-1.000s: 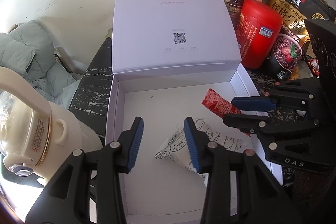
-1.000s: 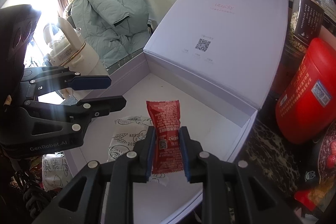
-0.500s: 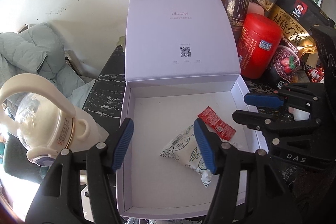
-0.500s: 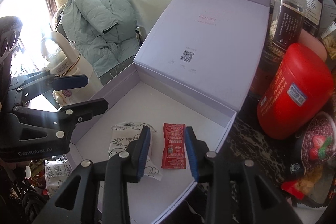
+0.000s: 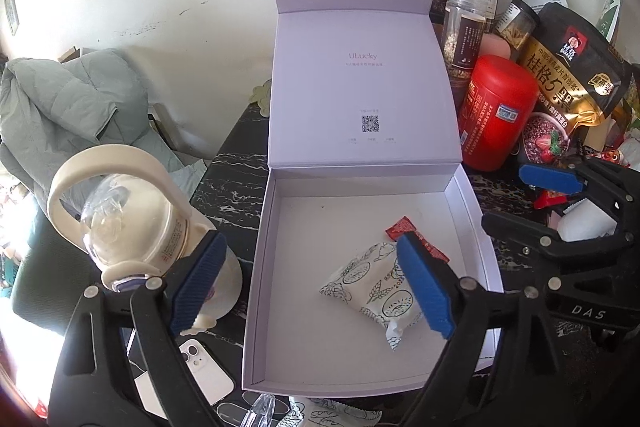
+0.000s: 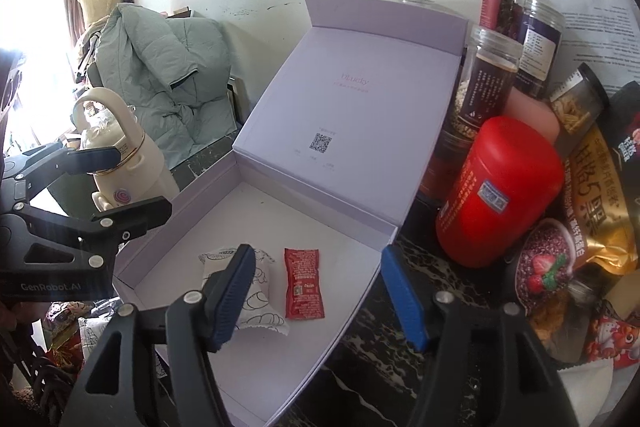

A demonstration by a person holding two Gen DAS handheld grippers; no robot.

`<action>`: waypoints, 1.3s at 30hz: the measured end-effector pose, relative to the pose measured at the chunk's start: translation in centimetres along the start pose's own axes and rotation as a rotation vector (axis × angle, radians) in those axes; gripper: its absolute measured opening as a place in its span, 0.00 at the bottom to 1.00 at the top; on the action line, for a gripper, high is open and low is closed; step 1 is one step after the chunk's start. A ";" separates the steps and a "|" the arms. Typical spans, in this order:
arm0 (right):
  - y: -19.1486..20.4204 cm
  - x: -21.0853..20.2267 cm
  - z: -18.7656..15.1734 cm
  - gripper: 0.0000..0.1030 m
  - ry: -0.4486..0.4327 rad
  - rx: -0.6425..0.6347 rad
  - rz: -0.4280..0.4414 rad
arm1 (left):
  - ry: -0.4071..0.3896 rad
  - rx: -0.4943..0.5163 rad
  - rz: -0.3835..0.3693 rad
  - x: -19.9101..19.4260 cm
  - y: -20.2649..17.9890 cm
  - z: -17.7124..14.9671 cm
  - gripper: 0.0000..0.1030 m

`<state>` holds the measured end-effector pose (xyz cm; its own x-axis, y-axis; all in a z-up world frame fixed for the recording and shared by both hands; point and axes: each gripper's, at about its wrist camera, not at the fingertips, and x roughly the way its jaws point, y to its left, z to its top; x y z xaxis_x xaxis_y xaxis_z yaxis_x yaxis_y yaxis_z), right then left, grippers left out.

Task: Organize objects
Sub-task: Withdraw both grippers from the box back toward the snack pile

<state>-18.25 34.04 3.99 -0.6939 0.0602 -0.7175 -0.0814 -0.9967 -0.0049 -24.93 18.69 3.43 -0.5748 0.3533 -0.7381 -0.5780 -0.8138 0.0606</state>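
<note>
Lying open ahead of and below both tools, the pale box (image 5: 372,311) has its lid standing up at the far side and two items on its floor. Beyond the right gripper (image 6: 320,291), further right, stands a crowd of goods: a red canister (image 6: 500,191), jars and an oat bag (image 5: 568,67), all outside the box. A cream kettle (image 5: 132,231) sits just past the left gripper's outer finger. The white packet (image 5: 368,287) rests near the box's front, partly behind the inner finger of the left gripper (image 5: 312,287); the red sachet (image 6: 303,283) lies just beside it, its long axis running roughly away from the right tool, which is the nearer one to it. Both grippers have just been opening and now stand wide with nothing between the pads. Loose packets below the box's near edge (image 5: 320,415) probably wait next, though that corner is hard to read.
</note>
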 end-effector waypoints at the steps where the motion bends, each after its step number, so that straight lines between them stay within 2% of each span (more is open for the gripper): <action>1: 0.1 -0.4 0.0 0.75 -0.006 -0.008 -0.007 | -0.006 0.000 0.003 -0.3 0.0 0.0 0.86; 8: 0.9 -3.2 0.1 0.86 -0.066 -0.030 -0.056 | -0.047 -0.019 0.020 -2.4 0.4 -0.1 0.90; 15: 1.6 -4.5 -0.1 0.86 -0.082 -0.033 -0.036 | -0.072 -0.072 0.035 -4.5 1.6 -0.4 0.91; 22: 2.7 -5.3 -0.4 0.86 -0.090 -0.047 0.028 | -0.085 -0.085 0.062 -6.7 2.0 -1.6 0.91; 33: 5.4 -6.6 -1.2 0.86 -0.102 -0.098 0.093 | -0.123 -0.115 0.144 -10.3 3.1 -3.6 0.91; 39: 6.8 -7.1 -1.7 0.86 -0.102 -0.114 0.132 | -0.122 -0.142 0.157 -11.7 4.1 -5.1 0.91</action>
<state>-12.66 26.71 7.90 -0.7626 -0.0714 -0.6429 0.0924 -0.9957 0.0010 -17.59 8.87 8.87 -0.7221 0.2632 -0.6397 -0.3934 -0.9169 0.0668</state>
